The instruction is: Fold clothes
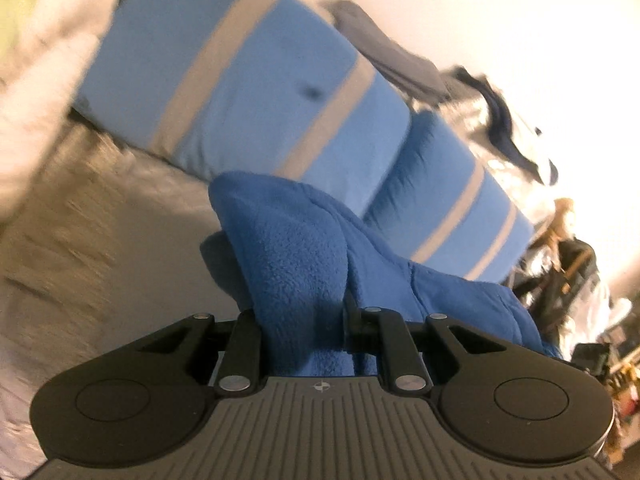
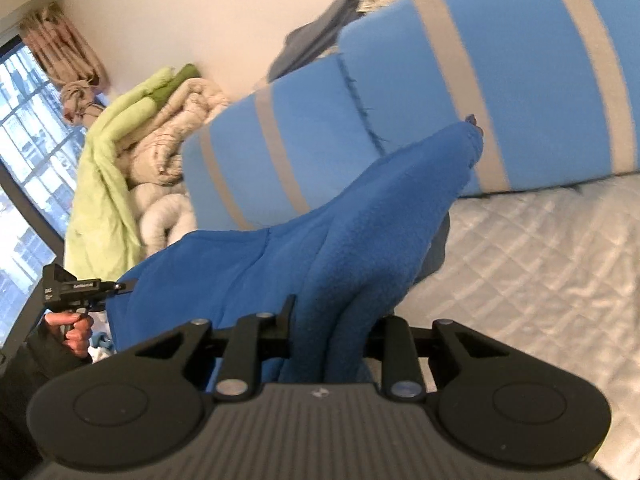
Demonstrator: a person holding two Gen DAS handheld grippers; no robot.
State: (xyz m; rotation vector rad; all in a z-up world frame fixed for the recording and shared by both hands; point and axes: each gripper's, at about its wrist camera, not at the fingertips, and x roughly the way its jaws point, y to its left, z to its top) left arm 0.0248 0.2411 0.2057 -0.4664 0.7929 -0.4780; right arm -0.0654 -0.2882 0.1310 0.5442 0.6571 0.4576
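Both tools are clamped on one blue fleece garment point(image 2: 360, 240): the left tool point(image 1: 304, 316) pinches a bunched fold, and the right tool point(image 2: 332, 320) grips another thick fold, so the cloth hangs stretched between them above the bed point(image 2: 540, 264). Beyond the garment, at the far side of the bed's quilted white cover, lie two light-blue pillows with grey stripes point(image 1: 248, 80). Left of them in the right view sits a heap of green and cream bedding point(image 2: 132, 148), near a window point(image 2: 24, 128). A hand point(image 2: 76, 330) holds the left tool's grip
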